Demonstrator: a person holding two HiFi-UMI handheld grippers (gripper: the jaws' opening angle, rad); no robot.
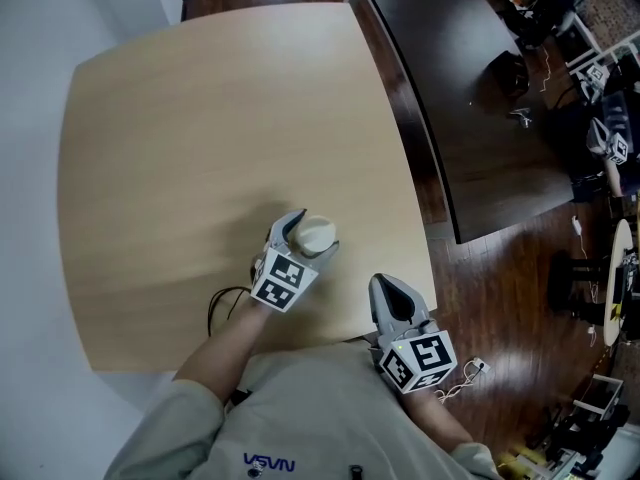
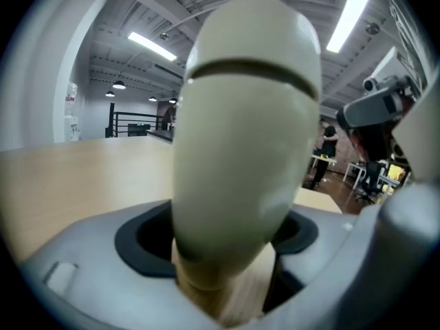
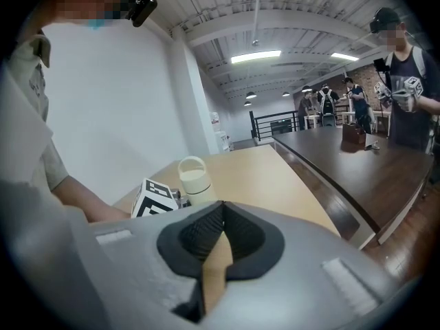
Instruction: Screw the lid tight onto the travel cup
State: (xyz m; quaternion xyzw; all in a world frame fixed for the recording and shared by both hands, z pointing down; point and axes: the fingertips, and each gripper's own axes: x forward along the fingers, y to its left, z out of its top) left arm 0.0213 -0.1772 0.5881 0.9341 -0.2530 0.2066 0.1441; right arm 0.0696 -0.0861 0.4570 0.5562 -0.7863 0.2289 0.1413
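The cup (image 1: 319, 232), lid (image 2: 254, 29) on, stands upright by the bench's (image 1: 200, 148) near edge between my left fingers (image 1: 284, 231), spread wide, probably to steady it. Right fingers (image 1: 392, 303) are together, empty.

Pale wooden worktop with rounded corners (image 1: 200, 118). Long dark brown table (image 1: 470, 98) just beside its right edge, with small dark items on top. Dark plank floor (image 1: 500, 298). Black cable (image 1: 213, 308) loops at the worktop's near edge. Person in a dark top (image 3: 405, 95) stands by the dark table.
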